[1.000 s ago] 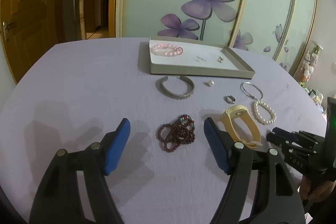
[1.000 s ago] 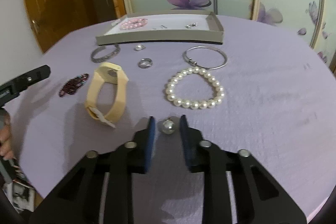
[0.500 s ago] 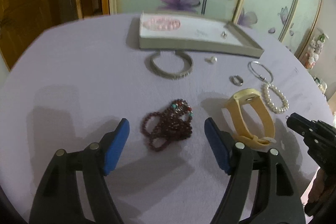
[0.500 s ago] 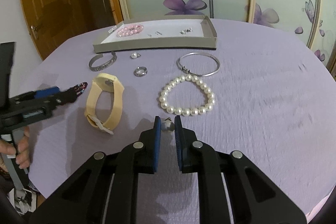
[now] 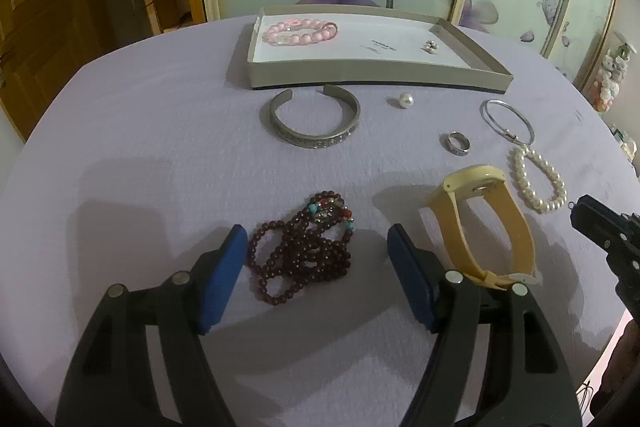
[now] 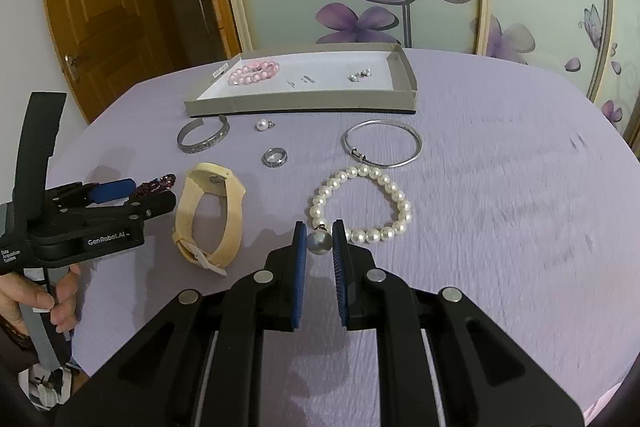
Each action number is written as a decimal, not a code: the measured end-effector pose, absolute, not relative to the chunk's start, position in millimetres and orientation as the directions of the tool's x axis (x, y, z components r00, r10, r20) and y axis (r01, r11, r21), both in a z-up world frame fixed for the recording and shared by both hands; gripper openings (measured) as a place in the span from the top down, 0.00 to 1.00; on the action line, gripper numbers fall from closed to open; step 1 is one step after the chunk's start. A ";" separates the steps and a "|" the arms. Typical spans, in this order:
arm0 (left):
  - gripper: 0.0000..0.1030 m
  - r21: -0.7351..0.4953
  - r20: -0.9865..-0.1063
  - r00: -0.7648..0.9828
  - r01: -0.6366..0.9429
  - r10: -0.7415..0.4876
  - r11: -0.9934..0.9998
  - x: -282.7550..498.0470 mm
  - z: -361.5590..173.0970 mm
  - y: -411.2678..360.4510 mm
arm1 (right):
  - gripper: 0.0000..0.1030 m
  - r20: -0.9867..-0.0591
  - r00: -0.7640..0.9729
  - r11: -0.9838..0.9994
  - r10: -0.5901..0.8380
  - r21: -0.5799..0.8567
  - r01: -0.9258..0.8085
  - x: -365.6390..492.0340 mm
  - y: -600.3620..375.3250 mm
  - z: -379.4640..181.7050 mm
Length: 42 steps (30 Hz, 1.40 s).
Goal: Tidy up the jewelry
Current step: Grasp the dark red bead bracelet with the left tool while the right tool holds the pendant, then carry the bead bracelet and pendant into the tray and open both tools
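Now right gripper [image 6: 319,241] pinching grey pearl [image 6: 319,241], stud end up.

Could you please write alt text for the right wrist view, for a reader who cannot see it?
The right gripper pinches a grey pearl bead above a lilac tablecloth, beside a white pearl bracelet. Beyond lie a ring, bangles and a grey tray.

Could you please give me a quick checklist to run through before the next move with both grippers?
1. Right gripper shut on the grey pearl: ok.
2. Left gripper open: ok.
3. Dark red bead bracelet lies between the left gripper's fingers: ok.
4. Yellow band outside the left gripper's fingers: ok.
5. Free space in the tray beside the pink bracelet: ok.
6. Grey pearl lifted off the cloth: cannot tell.
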<state>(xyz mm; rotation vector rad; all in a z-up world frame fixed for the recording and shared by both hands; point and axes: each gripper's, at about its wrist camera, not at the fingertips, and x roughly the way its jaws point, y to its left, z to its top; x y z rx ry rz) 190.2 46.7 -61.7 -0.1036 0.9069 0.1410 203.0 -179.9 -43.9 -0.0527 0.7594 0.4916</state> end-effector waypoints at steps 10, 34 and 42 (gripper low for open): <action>0.81 -0.003 -0.782 0.613 -0.182 0.111 0.983 191.7 -58.9 45.3 | 0.87 -0.667 0.617 0.883 0.417 0.137 -0.448 202.4 -180.7 -40.4; 0.92 -0.085 -0.745 0.665 -0.152 0.038 0.985 176.7 -44.5 57.1 | 0.87 -0.623 0.667 0.887 0.408 0.097 -0.452 202.4 -175.6 -23.5; 0.92 -0.104 -0.701 0.713 -0.125 0.017 0.987 171.5 -20.8 57.3 | 0.87 -0.600 0.694 0.890 0.398 0.071 -0.449 203.2 -173.2 -12.5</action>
